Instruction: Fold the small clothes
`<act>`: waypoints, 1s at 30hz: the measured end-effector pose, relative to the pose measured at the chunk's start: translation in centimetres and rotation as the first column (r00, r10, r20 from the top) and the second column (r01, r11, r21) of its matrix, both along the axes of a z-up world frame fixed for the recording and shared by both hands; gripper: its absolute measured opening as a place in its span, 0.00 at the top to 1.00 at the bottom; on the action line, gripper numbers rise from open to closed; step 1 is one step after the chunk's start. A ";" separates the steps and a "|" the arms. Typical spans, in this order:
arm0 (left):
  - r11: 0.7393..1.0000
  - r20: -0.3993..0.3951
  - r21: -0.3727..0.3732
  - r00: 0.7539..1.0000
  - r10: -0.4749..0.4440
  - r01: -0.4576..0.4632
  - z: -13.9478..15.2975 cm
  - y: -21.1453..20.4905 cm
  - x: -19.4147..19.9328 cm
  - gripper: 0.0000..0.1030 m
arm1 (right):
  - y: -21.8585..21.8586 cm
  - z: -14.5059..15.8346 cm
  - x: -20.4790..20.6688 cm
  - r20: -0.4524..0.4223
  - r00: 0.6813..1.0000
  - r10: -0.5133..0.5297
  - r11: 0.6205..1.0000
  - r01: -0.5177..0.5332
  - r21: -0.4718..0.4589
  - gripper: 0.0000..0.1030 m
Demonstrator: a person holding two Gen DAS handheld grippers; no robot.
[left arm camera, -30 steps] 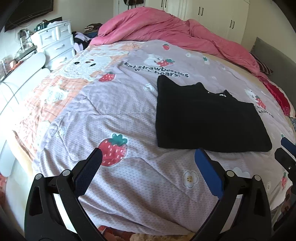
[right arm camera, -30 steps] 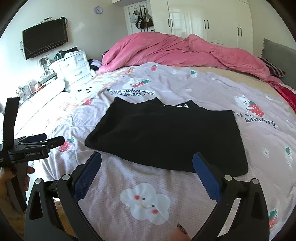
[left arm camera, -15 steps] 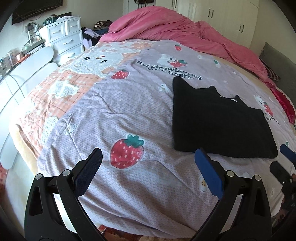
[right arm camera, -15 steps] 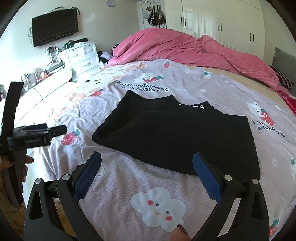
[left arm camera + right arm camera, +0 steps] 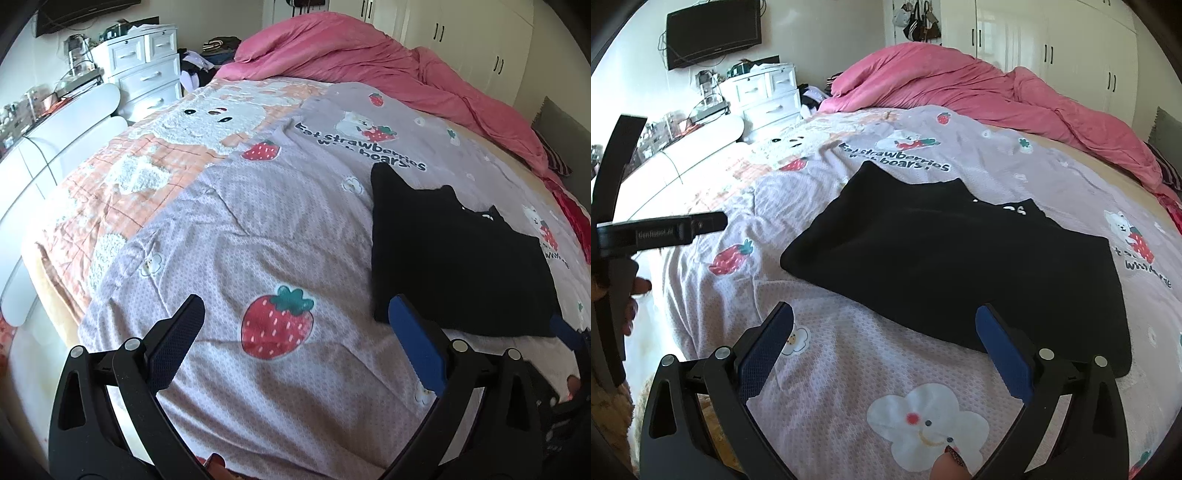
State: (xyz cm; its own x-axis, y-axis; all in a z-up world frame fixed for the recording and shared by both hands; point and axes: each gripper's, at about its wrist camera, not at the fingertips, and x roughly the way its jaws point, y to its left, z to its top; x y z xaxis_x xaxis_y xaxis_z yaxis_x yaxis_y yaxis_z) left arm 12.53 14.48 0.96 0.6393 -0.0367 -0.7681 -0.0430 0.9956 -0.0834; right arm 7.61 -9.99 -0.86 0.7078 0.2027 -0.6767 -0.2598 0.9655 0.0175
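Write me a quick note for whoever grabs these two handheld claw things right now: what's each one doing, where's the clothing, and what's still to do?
Left gripper: jaws wide open, empty, hovering over the quilt to the left of the garment.
Right gripper: jaws wide open, empty, at the garment's near edge, not gripping it.
Black garment: lies flat on the quilt, apparently already folded at least once, with a bit of white print showing at the far edge. How many folds it has had cannot be told.
Left to do: probably grip the near edge and fold it again into a smaller stack. No other small clothes are laid out on the quilt.
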 end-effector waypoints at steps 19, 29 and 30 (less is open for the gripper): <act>1.000 -0.026 0.020 0.999 0.020 -0.020 -1.6 -0.4 3.9 0.09 | 4.7 -4.4 3.9 -0.021 0.998 0.061 0.978 -0.064 -0.198 0.04; 0.999 -0.048 0.033 0.998 0.029 -0.027 -2.6 -0.3 5.7 0.09 | 6.4 -7.2 6.5 -0.022 0.998 0.067 0.951 -0.070 -0.301 0.04; 0.999 -0.050 0.034 0.998 0.029 -0.028 -2.7 -0.3 5.8 0.09 | 6.5 -7.4 6.9 -0.019 0.998 0.062 0.949 -0.065 -0.308 0.04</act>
